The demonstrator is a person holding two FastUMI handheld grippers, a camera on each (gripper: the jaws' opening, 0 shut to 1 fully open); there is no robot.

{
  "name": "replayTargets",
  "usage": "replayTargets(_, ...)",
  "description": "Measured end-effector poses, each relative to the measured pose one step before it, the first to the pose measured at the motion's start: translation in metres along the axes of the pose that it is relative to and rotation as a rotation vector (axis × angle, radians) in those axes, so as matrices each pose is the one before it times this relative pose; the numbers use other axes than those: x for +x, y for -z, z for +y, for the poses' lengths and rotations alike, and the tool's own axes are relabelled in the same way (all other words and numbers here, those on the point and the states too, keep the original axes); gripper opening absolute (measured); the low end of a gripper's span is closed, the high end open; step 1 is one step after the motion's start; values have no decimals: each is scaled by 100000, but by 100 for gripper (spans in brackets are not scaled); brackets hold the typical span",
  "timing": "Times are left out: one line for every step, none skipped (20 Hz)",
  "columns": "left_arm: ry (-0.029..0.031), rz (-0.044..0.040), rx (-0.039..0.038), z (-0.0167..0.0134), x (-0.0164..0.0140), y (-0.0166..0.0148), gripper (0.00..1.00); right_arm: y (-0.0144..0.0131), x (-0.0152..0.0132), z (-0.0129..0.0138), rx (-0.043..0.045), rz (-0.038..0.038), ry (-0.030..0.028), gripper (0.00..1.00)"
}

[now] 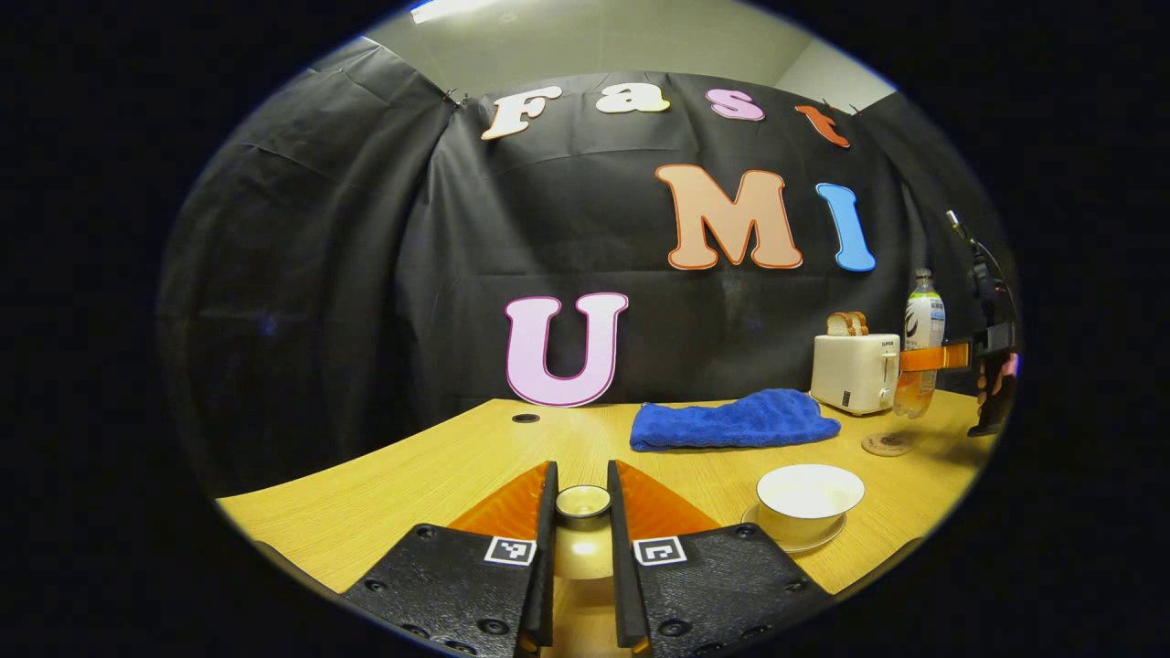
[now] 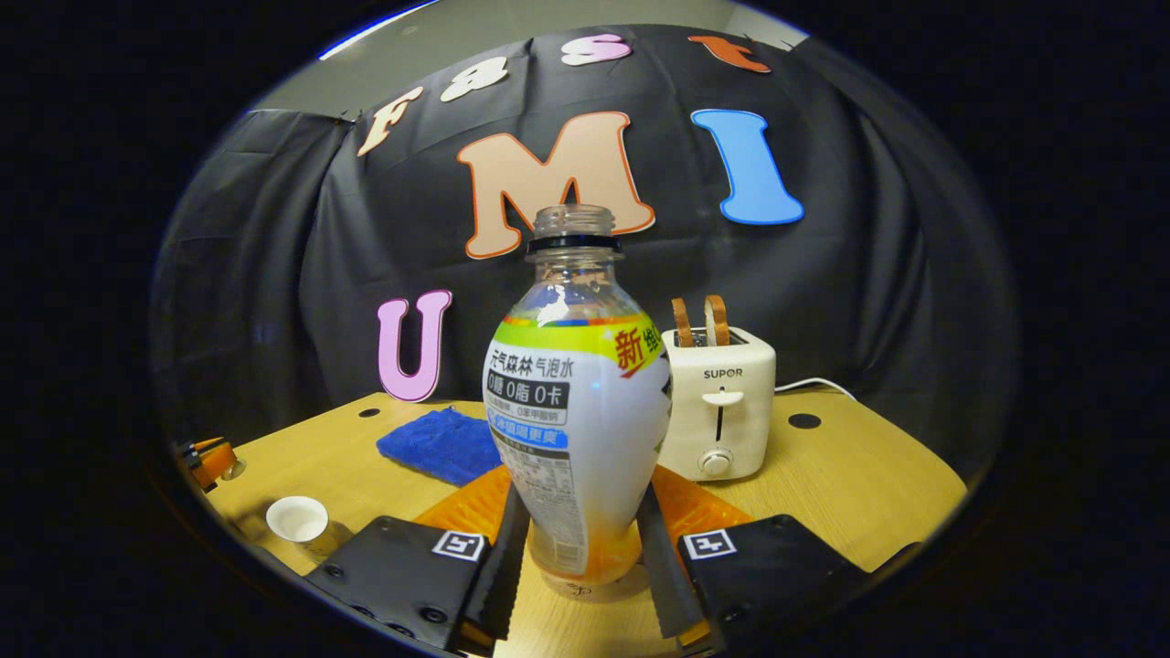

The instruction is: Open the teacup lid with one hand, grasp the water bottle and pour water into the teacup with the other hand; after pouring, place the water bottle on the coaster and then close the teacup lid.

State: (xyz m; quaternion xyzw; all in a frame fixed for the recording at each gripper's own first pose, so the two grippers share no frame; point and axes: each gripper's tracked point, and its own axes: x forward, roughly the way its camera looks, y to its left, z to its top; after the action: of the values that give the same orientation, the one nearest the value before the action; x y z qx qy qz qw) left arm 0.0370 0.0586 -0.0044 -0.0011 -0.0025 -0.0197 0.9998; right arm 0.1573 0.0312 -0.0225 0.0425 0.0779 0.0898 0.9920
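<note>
My left gripper (image 1: 582, 475) is shut on the knob of the teacup lid (image 1: 583, 504), held low over the table's near edge. The open white teacup (image 1: 809, 493) stands on its saucer to the right of it, and shows small at the lower left in the right gripper view (image 2: 297, 519). My right gripper (image 2: 582, 498) is shut on the uncapped water bottle (image 2: 576, 411), which is upright. In the left gripper view the bottle (image 1: 921, 352) hangs just above and behind the round coaster (image 1: 887, 444) at the far right.
A blue towel (image 1: 731, 420) lies mid-table behind the cup. A white toaster (image 2: 717, 411) with bread slices stands close behind the bottle, its cord trailing right. The wooden table (image 1: 384, 493) has bare room on its left side.
</note>
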Motion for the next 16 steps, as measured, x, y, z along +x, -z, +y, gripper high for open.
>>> replayTargets(-36,10,9,-90,24,-89,24,306,350,-171,479,547,60,64)
replayTargets(-94,37,12,69,-39,91,24,515,393,124,32,466,-624,64)
replayTargets(-165,-47,-5,32,-9,-57,24,311,273,1,-749,590,-38,64)
replayTargets(-94,-34,0,-66,13,-17,24,341,203,95,-1540,556,225,63)
replayTargets(0,48,13,81,-52,66,24,425,168,-28,-1983,811,707,64)
replayTargets(-9,-1,1,73,66,42,24,422,40,-155,-1537,673,390,63)
replayTargets(4,-47,-11,1,1,-59,24,327,-37,50,-566,577,-68,63)
replayTargets(4,16,0,-120,22,-3,24,307,65,19,111,433,-286,64)
replayTargets(-11,28,22,28,-29,28,24,102,74,-58,-11,270,287,63)
replayTargets(-4,-100,-50,49,-54,-78,24,218,62,2,-401,80,106,64)
replayTargets(15,35,7,47,34,14,24,207,9,117,-771,206,-204,64)
replayTargets(14,33,4,-21,27,109,24,311,115,39,-955,177,-165,64)
replayTargets(-8,-65,-35,-3,16,-32,24,173,73,121,-504,296,-365,64)
replayTargets(-2,30,19,15,18,1,24,297,96,150,140,333,-229,64)
replayTargets(-3,-18,-10,-13,-41,50,24,219,82,181,485,356,-521,64)
replayTargets(4,1,-1,40,-66,-67,24,-111,4,200,-240,-484,-319,65)
